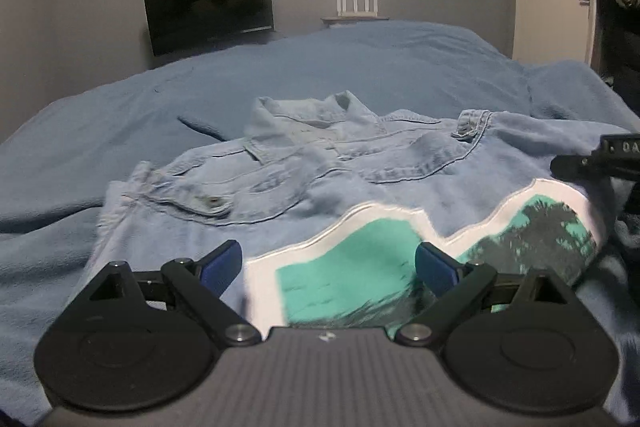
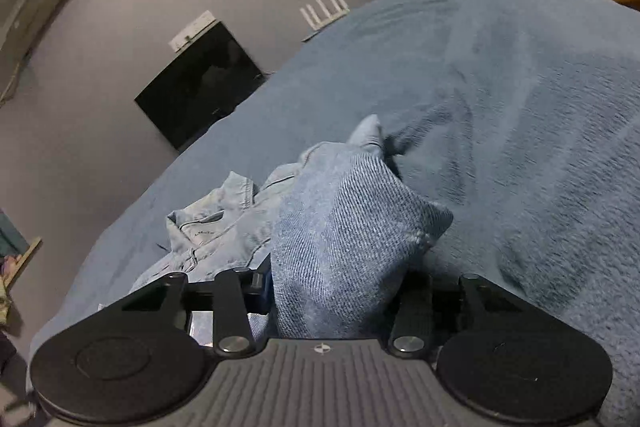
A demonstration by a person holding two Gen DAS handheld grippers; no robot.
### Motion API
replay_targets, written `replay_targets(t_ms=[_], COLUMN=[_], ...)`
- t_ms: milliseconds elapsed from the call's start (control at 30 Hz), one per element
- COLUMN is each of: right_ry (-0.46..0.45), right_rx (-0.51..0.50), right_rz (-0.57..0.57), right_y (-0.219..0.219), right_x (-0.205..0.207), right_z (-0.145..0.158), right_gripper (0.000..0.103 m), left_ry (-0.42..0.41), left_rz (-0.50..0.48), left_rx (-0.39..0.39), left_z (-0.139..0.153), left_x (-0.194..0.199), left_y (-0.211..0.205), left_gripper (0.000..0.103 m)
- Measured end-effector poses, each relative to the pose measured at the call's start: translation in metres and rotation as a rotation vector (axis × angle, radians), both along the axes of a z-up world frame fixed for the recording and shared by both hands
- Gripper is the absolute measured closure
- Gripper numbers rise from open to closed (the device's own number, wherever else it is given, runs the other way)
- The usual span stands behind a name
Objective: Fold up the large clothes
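From my left hand-held gripper [image 1: 328,263] I see both blue fingers [image 1: 224,261] standing wide apart, released, with nothing pressed between them. Under them lies the denim jacket [image 1: 312,163], spread on the bed [image 1: 360,59] over the blue blanket, its collar pointing to the far wall. A white and turquoise printed patch [image 1: 360,267] on the jacket lies directly below this gripper (the print looks like dark trees). At the right border of this view I see a part of the other gripper [image 1: 600,159], beside the jacket's edge.

From my right hand-held gripper [image 2: 336,291] a thick fold of the jacket [image 2: 344,235] stands between the two fingers and fills the gap, so I read it as clenched on the denim. The pads themselves are mostly hidden by the cloth. Behind, a dark monitor [image 2: 200,83] stands against the grey wall, and a white router [image 2: 324,11] stands further right.
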State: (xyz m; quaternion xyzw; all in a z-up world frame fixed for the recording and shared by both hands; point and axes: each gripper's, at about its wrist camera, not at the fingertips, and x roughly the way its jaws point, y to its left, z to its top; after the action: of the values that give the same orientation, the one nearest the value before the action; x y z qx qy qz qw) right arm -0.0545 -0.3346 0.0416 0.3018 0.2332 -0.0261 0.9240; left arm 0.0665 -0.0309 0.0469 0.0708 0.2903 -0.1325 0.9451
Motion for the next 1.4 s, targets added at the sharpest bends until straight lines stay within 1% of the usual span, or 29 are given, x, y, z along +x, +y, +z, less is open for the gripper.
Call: replay_targets(t_ms=[33,100,167,233,267,367,433,500,600,667,800,833,900,933,967,1000,1033,1067,1100,1133,1167,1233,1267,1300,1333,1400], right_ry=[0.000,0.009,0.033,0.067,0.075,0.076,0.069,0.064,0.063,0.067,0.069,0.068,0.069,0.071,0.073,0.074,0.074,0.075,0.076,0.077,0.080,0.089,0.092,0.094,0.096,0.103], right_rx=[0.004,0.047,0.090,0.119,0.125,0.117,0.094,0.062,0.074,0.081,0.080,0.079,0.085,0.093,0.098,0.102,0.100,0.095,0.090,0.089,0.090,0.092,0.098,0.102,0.106,0.114], right_rz=[0.007,0.027,0.031,0.028,0.030,0.032,0.041,0.052,0.052,0.047,0.038,0.039,0.041,0.042,0.042,0.042,0.043,0.044,0.044,0.043,0.040,0.028,0.025,0.025,0.025,0.026], right_y=[-0.001,-0.008,-0.013,-0.015,-0.015,-0.010,-0.003,-0.001,0.000,-0.001,0.002,0.003,0.001,0.000,-0.002,-0.002,-0.002,-0.003,-0.002,-0.003,-0.003,-0.003,-0.004,-0.004,-0.005,-0.006], right_x=[0.002,0.004,0.005,0.007,0.009,0.011,0.005,0.004,0.013,0.014,0.014,0.014,0.013,0.014,0.013,0.014,0.015,0.015,0.015,0.014,0.014,0.015,0.015,0.015,0.016,0.018], right_z=[-0.001,-0.006,-0.013,-0.020,-0.022,-0.023,-0.023,-0.022,-0.019,-0.019,-0.016,-0.016,-0.016,-0.018,-0.018,-0.018,-0.018,-0.019,-0.019,-0.019,-0.019,-0.019,-0.020,-0.020,-0.021,-0.022], right_gripper=[0.054,0.044,0.040,0.039,0.039,0.038,0.037,0.037,0.037,0.037,0.037,0.037,0.037,0.037,0.037,0.037,0.037,0.037,0.037,0.037,0.037,0.037,0.037,0.036,0.036,0.035], left_ry=[0.016,0.052,0.063,0.064,0.063,0.082,0.107,0.117,0.130,0.122,0.096,0.082,0.046,0.030,0.036,0.060,0.074,0.069,0.064,0.066,0.073,0.075,0.066,0.052,0.035,0.025], left_rz=[0.014,0.054,0.075,0.077,0.081,0.124,0.153,0.183,0.183,0.193,0.167,0.177,0.229,0.244,0.238,0.219,0.197,0.176,0.175,0.183,0.184,0.099,0.072,0.066,0.075,0.094], left_rx=[-0.002,0.003,-0.006,0.033,0.047,0.023,0.000,-0.005,0.011,0.007,0.060,0.072,0.111,0.116,0.109,0.117,0.147,0.176,0.182,0.171,0.132,-0.018,-0.049,-0.037,-0.001,0.035], left_z=[-0.003,-0.013,-0.021,-0.029,-0.032,-0.039,-0.042,-0.042,-0.040,-0.036,-0.035,-0.032,-0.025,-0.022,-0.021,-0.022,-0.024,-0.026,-0.025,-0.024,-0.021,-0.012,-0.008,-0.004,-0.002,0.000], left_x=[0.006,0.017,0.022,0.029,0.033,0.054,0.069,0.078,0.083,0.079,0.084,0.088,0.099,0.104,0.109,0.114,0.117,0.116,0.116,0.114,0.113,0.106,0.101,0.099,0.097,0.093], left_y=[-0.005,-0.009,-0.009,-0.013,-0.015,-0.011,-0.007,-0.006,-0.008,-0.007,-0.012,-0.012,-0.009,-0.005,-0.001,0.001,0.001,-0.001,-0.002,-0.003,-0.003,0.000,-0.002,-0.005,-0.007,-0.004], left_gripper=[0.009,0.009,0.007,0.001,0.000,0.000,0.000,0.000,0.000,0.000,0.000,0.000,0.000,0.000,0.000,0.000,0.000,0.000,0.000,0.000,0.000,0.000,0.000,0.000,0.000,0.000])
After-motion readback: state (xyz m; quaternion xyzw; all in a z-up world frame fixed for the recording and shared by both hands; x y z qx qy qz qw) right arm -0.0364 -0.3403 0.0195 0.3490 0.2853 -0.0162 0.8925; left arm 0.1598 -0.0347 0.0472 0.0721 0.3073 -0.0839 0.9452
